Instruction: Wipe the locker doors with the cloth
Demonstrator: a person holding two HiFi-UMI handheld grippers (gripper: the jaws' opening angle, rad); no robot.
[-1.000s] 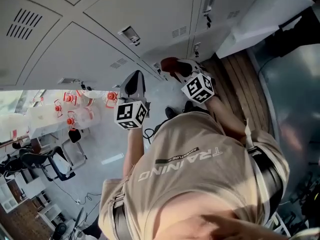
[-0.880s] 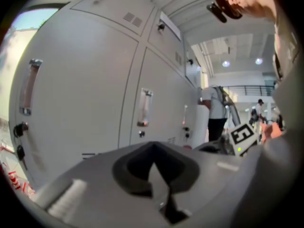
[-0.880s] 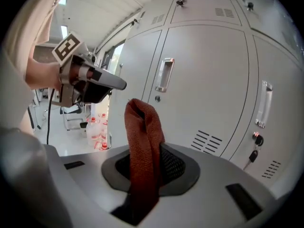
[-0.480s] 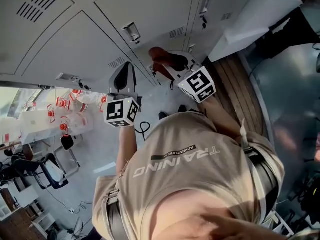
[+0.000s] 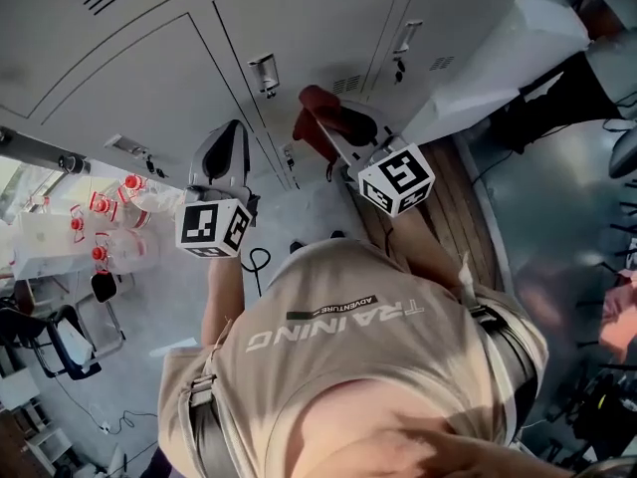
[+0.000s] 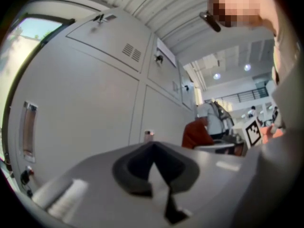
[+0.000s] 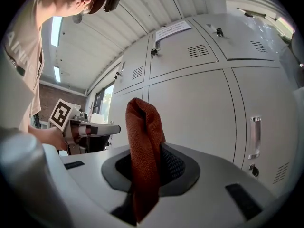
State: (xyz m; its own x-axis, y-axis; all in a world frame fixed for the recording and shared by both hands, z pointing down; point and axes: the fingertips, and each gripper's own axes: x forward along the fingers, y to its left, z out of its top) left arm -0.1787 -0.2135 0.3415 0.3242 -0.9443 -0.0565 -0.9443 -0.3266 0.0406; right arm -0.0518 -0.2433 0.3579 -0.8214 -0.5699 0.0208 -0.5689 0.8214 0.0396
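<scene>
**Cloth pinched in right gripper, short of the lockers**

Rust-red cloth stands folded between the jaws of the right gripper, which clamp its lower part. Its free end rises above them, apart from the grey locker doors ahead. The left gripper hangs alongside, jaws pressed together on nothing. The weave looks soft, light and limp, so it will likely flop and bunch under pressure. It seems best held low, with a broad fold left free, so that fabric rather than jaw meets the painted metal. It should also stay clear of the door handle, which could snag it.
</scene>
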